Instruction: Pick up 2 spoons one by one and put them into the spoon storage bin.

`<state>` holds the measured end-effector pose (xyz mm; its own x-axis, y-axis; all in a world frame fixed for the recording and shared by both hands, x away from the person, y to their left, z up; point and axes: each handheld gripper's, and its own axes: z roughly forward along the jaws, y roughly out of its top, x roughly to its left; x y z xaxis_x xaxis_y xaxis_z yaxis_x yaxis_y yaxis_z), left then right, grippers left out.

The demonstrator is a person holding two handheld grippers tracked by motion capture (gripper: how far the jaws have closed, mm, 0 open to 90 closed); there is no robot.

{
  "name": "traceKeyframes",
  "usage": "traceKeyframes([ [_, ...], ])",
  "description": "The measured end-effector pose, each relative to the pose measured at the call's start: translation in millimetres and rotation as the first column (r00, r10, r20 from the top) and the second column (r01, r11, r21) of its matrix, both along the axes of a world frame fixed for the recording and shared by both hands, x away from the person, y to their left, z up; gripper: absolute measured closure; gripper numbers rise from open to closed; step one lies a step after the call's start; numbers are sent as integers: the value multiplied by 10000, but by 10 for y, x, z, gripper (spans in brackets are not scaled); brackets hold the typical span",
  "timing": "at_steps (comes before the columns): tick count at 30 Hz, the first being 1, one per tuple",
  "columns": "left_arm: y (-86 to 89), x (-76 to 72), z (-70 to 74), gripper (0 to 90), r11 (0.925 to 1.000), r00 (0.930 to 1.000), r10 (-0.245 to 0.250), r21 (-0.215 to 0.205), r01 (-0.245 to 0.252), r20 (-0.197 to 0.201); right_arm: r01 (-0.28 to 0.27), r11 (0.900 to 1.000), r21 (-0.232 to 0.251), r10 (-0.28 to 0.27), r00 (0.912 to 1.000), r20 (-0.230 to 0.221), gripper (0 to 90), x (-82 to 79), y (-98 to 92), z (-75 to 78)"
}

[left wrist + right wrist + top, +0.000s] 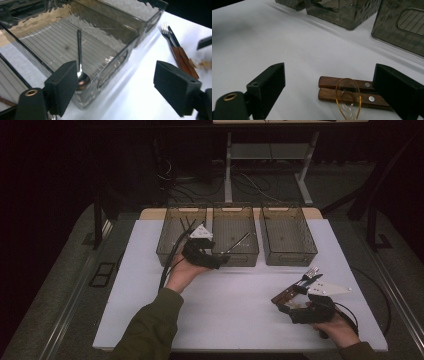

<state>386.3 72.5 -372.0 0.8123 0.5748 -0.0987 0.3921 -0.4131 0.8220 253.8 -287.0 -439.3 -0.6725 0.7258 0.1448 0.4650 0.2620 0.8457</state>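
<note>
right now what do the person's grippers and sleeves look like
Both grippers, left gripper and right gripper, are black, each with two blocky black jaws, a brass-coloured ring set into the frame near one jaw, and a pale grey three-cornered plate on top. Black cables trail from them. The sleeves are olive green.

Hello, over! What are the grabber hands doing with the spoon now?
Left gripper open, silver metal spoon in middle bin. Right gripper open over wooden-handled cutlery. Nothing blocking.
</note>
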Motion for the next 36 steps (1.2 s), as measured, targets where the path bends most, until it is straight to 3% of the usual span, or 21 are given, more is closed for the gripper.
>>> traceKeyframes([
  [7,140,-167,-80,106,9997,10000,31,-254,-30,54,25,10000,-15,-25,10000,-31,110,2,-3,-3],
  [14,333,-335,-164,0,9996,9999,136,-232,-135,47,32,10000,-3,-32,10000,-3,110,0,-5,0],
  [24,565,-651,-289,0,9998,9999,-10,-184,13,159,-3,10000,4,3,10000,30,110,-5,-5,9],
  [29,702,-815,-343,8,9993,9994,-58,-374,71,354,-7,10000,-1,7,10000,73,110,-9,-5,15],
  [36,828,-1022,-477,4,9985,9996,-205,-505,215,197,10,10000,14,-10,10000,81,110,-10,-11,23],
])
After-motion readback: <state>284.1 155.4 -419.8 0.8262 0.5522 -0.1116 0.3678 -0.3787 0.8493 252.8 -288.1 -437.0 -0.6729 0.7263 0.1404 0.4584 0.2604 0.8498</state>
